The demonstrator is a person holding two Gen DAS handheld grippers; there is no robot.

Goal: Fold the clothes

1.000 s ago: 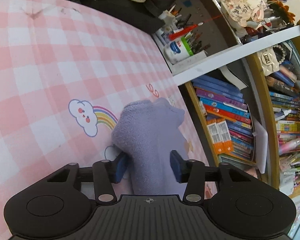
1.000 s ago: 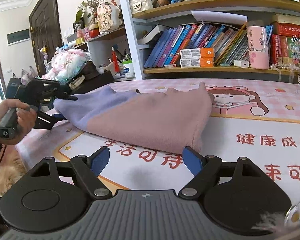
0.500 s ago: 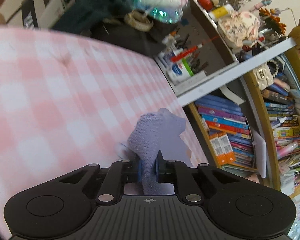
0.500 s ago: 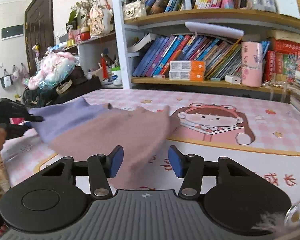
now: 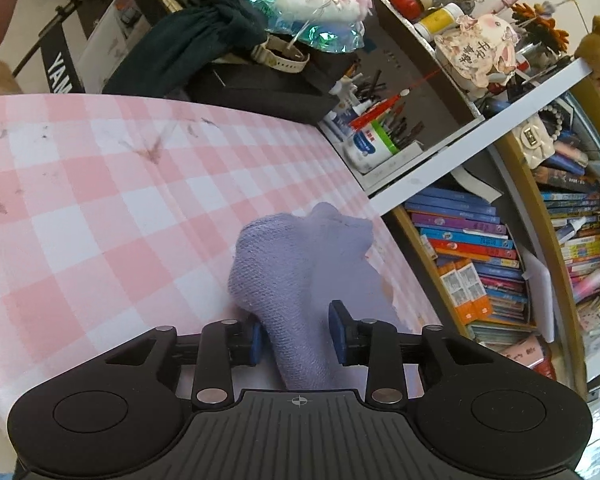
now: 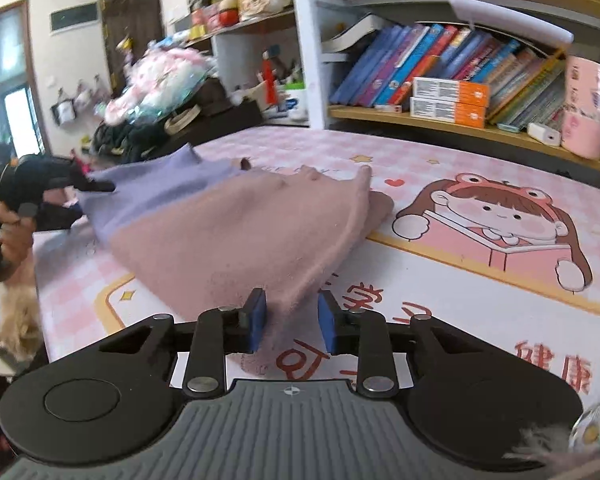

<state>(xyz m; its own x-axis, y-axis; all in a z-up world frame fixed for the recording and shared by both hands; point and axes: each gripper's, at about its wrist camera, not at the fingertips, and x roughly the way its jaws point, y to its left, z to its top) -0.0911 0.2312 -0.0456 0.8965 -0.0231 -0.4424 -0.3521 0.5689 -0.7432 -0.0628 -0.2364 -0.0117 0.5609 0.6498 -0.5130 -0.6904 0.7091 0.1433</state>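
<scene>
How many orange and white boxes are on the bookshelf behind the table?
2, stacked on the wooden shelf in front of the books: upper box, lower box. Others may be hidden.

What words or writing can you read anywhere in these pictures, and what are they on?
"YAM", cut off, white letters on the black keyboard.
"平安喜樂", on the round ornament on the shelf.
"健康", red characters on the table mat; the red characters beside it are partly covered by the sweater.
Book spines and orange boxes: too small to read.
</scene>
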